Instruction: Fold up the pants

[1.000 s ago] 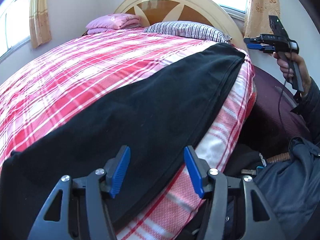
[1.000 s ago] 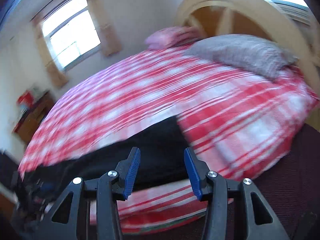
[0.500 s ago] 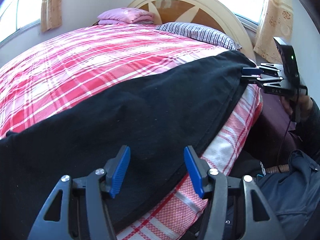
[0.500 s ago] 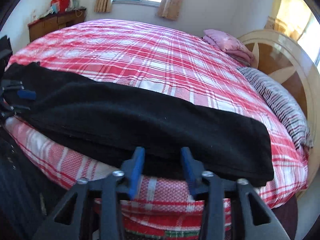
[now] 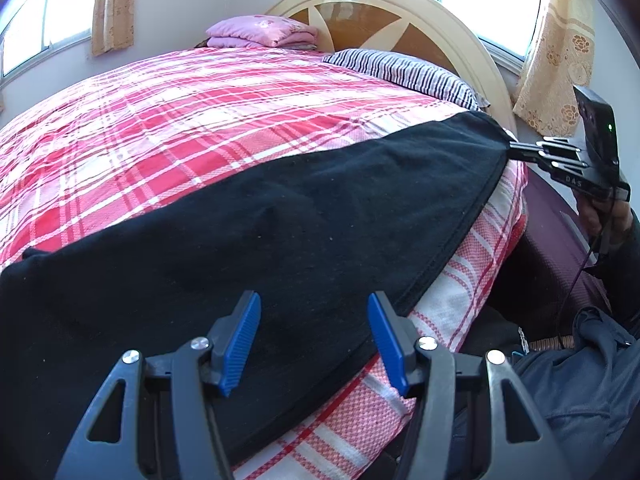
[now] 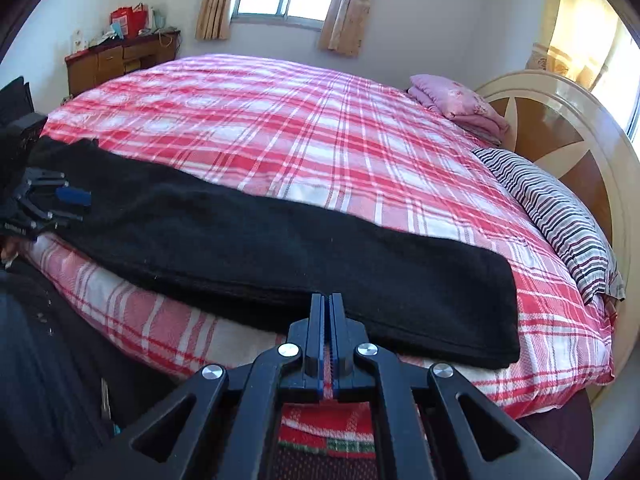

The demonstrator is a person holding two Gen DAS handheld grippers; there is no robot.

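Pants [image 6: 280, 240], black, lie in a long band along the near edge of the bed [image 6: 280, 128], on the red plaid cover, already doubled leg on leg by the look of it; we judge they are laid out straight like this so one end can be carried over to the other; our right tool [image 6: 329, 300] has its jaws together at the pants' near edge, close to one end, and in the left wrist view it [image 5: 516, 151] meets the far corner of the cloth; whether fabric is actually pinched between the pads we cannot tell, only a sliver of plaid shows through the gap lower down; our left tool [image 5: 314, 338] hangs over the other end with jaws apart, black cloth beneath and between the blue pads [image 5: 240, 344], pads not pressing on it; likely waiting to clamp so both ends lift together; around: striped pillow [image 6: 560, 216] and folded pink blanket [image 6: 460, 104] by the headboard [image 6: 560, 120], both well apart from the pants; wooden dresser [image 6: 116, 60] with clutter against the far wall; curtained windows; nothing lies on the open cover, so the fold path looks clear; the bed's drop-off just beside the pants is the one snag, cloth could slide off.
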